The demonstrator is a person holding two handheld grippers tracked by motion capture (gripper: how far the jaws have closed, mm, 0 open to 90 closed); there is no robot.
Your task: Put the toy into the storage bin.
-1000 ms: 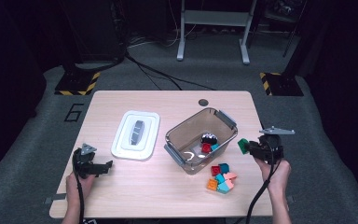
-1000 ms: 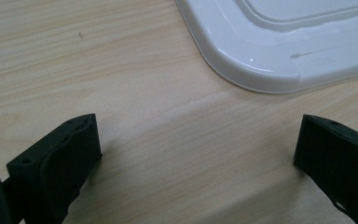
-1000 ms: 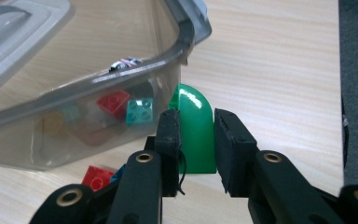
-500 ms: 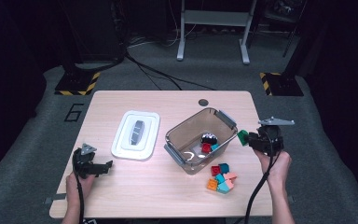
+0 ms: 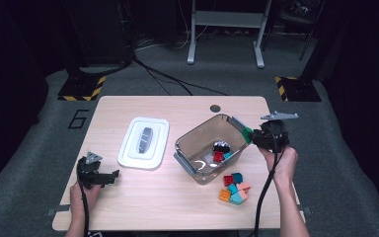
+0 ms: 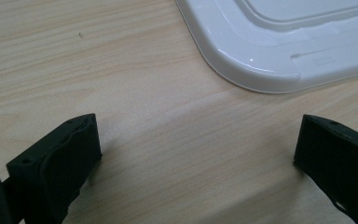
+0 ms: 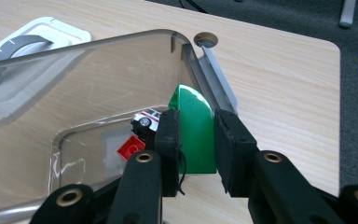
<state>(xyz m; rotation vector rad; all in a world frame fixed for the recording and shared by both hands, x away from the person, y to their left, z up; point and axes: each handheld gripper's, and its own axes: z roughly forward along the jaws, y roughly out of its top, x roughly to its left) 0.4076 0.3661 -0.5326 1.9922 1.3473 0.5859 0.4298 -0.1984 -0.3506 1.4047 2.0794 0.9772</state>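
Table [image 5: 187,106]: pale wood, rounded corners, a small round grommet hole [image 5: 215,108] near the far edge at about 12 o'clock.

Clear bin [image 5: 190,140]: transparent plastic, set askew just right of the table's middle. Inside it lie a toy car [image 5: 220,145], white and black, a red brick [image 5: 218,156] touching it, and a teal piece beside them.

White lid [image 5: 143,143]: flat on the table at 9 o'clock from the bin, grey handle in its middle, near the bin but apart from it.

Loose bricks [image 5: 234,187]: a cluster of red, teal, orange and pink ones on the table at 5 o'clock from the bin, just beside its near wall.

Right gripper [image 7: 196,135]: held above the bin's rim at 3 o'clock, jaws clamped on a green block [image 7: 193,128]. The block has a rounded top and stands upright between the pads, over the bin's right wall; in the high view it shows green at the rim.

Left gripper [image 6: 198,144]: low over bare wood at the table's 8 o'clock corner, jaws spread wide, nothing between them. A corner of the lid lies just ahead of them.
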